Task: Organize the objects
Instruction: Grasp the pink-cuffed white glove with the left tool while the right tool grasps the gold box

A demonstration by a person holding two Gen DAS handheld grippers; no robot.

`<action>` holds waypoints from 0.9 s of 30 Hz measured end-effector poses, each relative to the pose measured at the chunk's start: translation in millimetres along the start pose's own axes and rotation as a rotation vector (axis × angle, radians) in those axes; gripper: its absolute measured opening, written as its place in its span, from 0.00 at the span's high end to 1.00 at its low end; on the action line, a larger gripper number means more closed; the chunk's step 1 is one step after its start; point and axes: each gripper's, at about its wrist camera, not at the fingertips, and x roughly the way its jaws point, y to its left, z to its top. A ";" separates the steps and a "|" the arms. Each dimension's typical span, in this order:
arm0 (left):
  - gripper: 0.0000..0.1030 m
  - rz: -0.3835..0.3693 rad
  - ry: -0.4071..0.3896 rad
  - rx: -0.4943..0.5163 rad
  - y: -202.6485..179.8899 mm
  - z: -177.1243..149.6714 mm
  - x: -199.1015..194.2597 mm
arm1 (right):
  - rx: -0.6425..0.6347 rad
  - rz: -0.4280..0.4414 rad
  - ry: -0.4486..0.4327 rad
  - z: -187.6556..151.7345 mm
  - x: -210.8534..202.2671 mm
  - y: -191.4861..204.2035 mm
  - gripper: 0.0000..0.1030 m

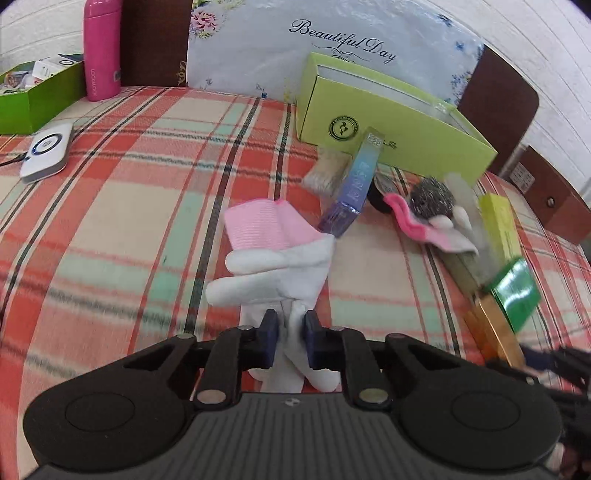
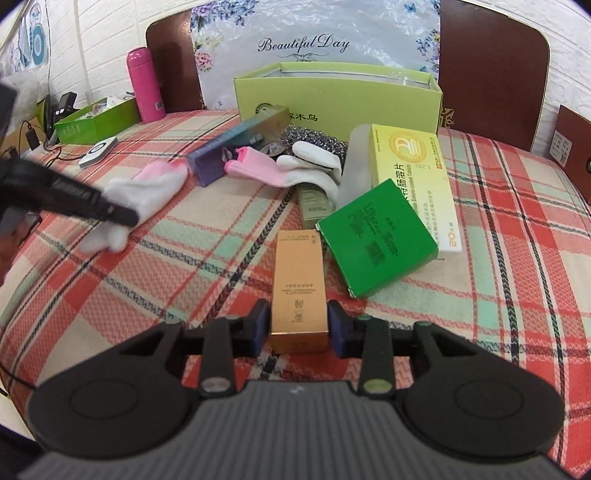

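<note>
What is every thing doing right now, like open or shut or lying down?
Left gripper: shut on the pink-and-white glove.
Right gripper: open around the gold box, not squeezing it.
Gold box: lying flat.
Big light-green box: open on top.
Pink bottle: upright, cap on.
Dark-green box: shut, resting tilted on the yellow box.
Second glove: lying in the pile.

- Surface: a plaid cloth (image 2: 509, 206) in red, cream and mint, spread across the whole work area.
- Wall: white brick-patterned panelling (image 2: 110, 44), seen at both sides.
- Furniture: a dark brown wooden headboard (image 2: 491, 70) with rounded corners, set against the wall.
- Backdrop: a pale floral sheet (image 2: 314, 33) lettered "Beautiful Day", stood against the headboard.
- Light: even and diffuse.
</note>
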 end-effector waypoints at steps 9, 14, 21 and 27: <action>0.24 0.041 -0.056 -0.074 -3.7 17.0 13.0 | 0.040 -0.016 -0.013 -2.9 -5.9 -9.7 0.49; 0.27 0.062 -0.039 -0.006 -15.0 22.4 36.6 | 0.034 -0.022 -0.012 -3.8 -4.1 -8.2 0.49; 0.66 -0.014 -0.006 0.099 -27.8 10.7 29.3 | 0.011 -0.023 -0.019 1.1 3.2 -4.9 0.49; 0.44 -0.030 -0.012 0.096 -35.4 10.8 34.0 | -0.005 -0.017 -0.004 6.0 7.2 -3.9 0.50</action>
